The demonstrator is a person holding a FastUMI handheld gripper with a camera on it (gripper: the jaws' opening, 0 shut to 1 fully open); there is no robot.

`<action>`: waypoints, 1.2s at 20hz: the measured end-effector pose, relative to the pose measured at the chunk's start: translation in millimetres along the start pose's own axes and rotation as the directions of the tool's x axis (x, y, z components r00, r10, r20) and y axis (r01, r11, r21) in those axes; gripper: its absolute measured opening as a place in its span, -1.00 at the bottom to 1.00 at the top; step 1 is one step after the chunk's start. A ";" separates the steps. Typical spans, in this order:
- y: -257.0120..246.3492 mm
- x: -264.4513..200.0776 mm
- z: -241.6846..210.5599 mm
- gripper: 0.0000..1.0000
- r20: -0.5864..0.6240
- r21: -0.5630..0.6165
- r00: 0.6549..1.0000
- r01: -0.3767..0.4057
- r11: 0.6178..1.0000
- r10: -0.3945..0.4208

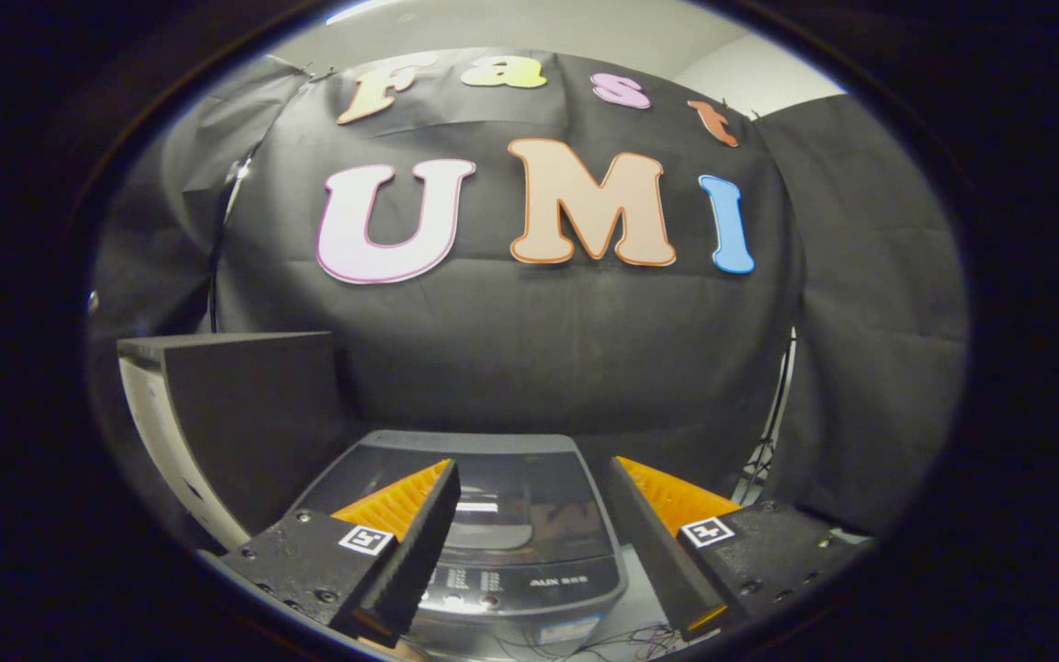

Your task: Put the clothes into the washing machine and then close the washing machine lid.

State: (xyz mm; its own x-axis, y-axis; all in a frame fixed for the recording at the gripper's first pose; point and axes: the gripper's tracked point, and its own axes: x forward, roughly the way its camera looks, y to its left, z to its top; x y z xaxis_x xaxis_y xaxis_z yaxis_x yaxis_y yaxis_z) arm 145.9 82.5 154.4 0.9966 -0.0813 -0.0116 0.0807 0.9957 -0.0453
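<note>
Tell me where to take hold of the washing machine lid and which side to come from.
The lid looks to be lying flat and shut on the washing machine, beyond the open gripper. Probably grip its near edge, just behind the control panel, coming from the front and above. No handle can be made out.

dark box (244,414) stands left of the machine | black cloth wall (529,349) behind | thin cables (621,636) lie on the surface in front

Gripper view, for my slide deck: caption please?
Open tool hovering above a top-loading washing machine with its lid closed.
</note>
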 end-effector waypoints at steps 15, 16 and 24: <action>-35.9 -113.4 -82.8 0.91 0.025 -0.030 1.000 0.017 0.999 -0.017; -35.5 -116.9 -88.2 0.91 0.015 -0.024 1.000 0.017 1.000 -0.016; 0.1 -143.1 -121.3 0.92 -0.052 -0.026 0.994 -0.100 0.995 0.099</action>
State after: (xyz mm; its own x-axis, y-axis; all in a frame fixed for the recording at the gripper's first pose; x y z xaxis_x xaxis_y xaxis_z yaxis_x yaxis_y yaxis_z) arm 1.5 88.8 34.9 0.9976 0.0153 -0.0675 -0.0200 0.9973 -0.0700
